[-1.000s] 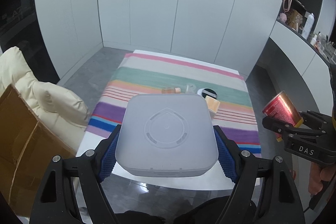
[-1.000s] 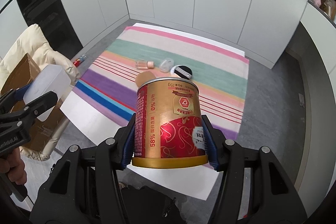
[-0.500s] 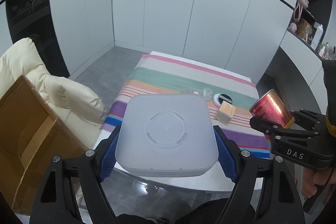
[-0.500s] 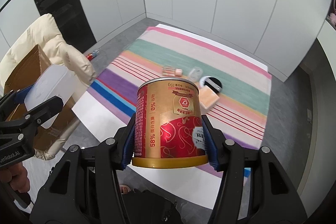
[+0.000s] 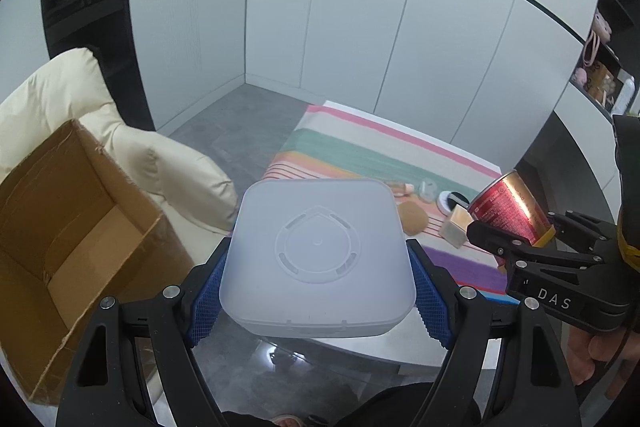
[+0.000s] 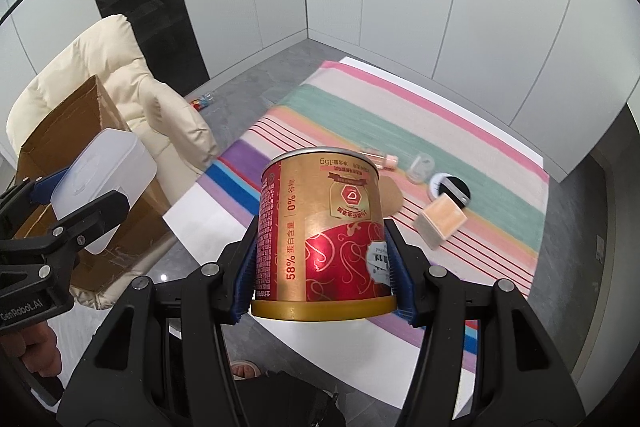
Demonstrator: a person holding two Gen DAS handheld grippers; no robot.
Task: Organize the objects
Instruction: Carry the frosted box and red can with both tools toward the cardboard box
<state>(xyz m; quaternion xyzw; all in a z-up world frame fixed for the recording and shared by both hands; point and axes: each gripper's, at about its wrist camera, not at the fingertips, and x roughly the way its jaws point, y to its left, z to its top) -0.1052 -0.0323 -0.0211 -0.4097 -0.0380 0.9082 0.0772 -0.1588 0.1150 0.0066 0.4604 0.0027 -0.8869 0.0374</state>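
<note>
The white plastic box [image 5: 316, 255] is clamped between the left gripper [image 5: 316, 291] fingers, closed to its width, and the red-and-gold can [image 6: 322, 235] likewise by the right gripper [image 6: 322, 267]. Both are held clear of the striped cloth [image 6: 460, 147], presumably for stowing in the cardboard box [image 5: 68, 223] left of the fingers.

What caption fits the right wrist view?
Right tool holds a can above the striped cloth; box at left.

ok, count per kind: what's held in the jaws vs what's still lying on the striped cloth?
Held, white plastic box in left gripper: 1
Held, red-gold can in right gripper: 1
On striped cloth, small pink bottle: 1
Clear cap: 1
Round black-and-white compact: 1
Tan round puff: 1
Peach block: 1
Total: 7
</note>
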